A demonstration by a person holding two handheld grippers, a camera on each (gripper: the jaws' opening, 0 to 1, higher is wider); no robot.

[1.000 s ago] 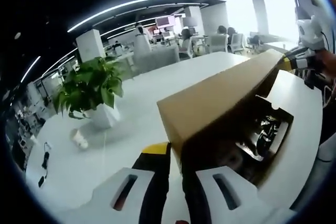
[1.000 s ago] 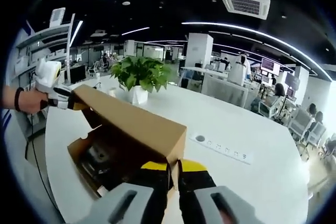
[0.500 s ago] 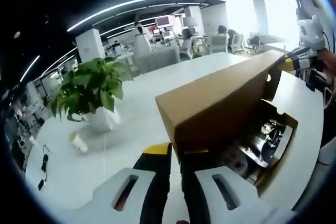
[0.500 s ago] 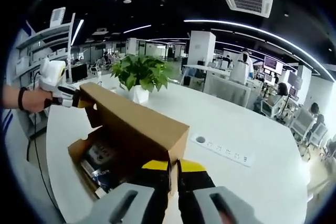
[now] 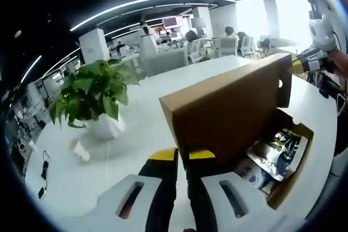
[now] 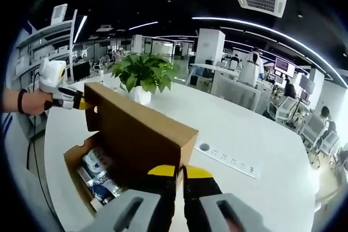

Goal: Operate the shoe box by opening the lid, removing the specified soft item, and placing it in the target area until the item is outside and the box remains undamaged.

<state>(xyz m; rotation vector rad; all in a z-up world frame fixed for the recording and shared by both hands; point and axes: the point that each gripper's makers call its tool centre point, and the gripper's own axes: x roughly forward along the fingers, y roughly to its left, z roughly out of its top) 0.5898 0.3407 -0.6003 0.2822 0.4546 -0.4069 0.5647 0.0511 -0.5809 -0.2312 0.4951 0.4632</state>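
The brown cardboard lid (image 5: 228,110) of the shoe box is lifted at an angle, held at both ends. My left gripper (image 5: 182,158) is shut on the lid's near corner. In the right gripper view my right gripper (image 6: 179,173) is shut on the lid's (image 6: 138,129) other corner. The open box (image 6: 73,169) lies below with a soft printed packet (image 6: 98,175) inside; the same packet (image 5: 269,158) shows under the lid in the left gripper view. The other gripper (image 5: 304,63) appears at the lid's far end, and a person's hand (image 6: 30,101) holds the left gripper (image 6: 68,100).
A potted green plant (image 5: 92,93) stands on the white table (image 5: 65,177), with a small white cup (image 5: 81,148) lying near it. A power strip (image 6: 228,158) is set into the table. Office desks, chairs and people fill the background.
The lid has swung further up and both views have risen with it. More of the box's inside and the printed packet is now uncovered.
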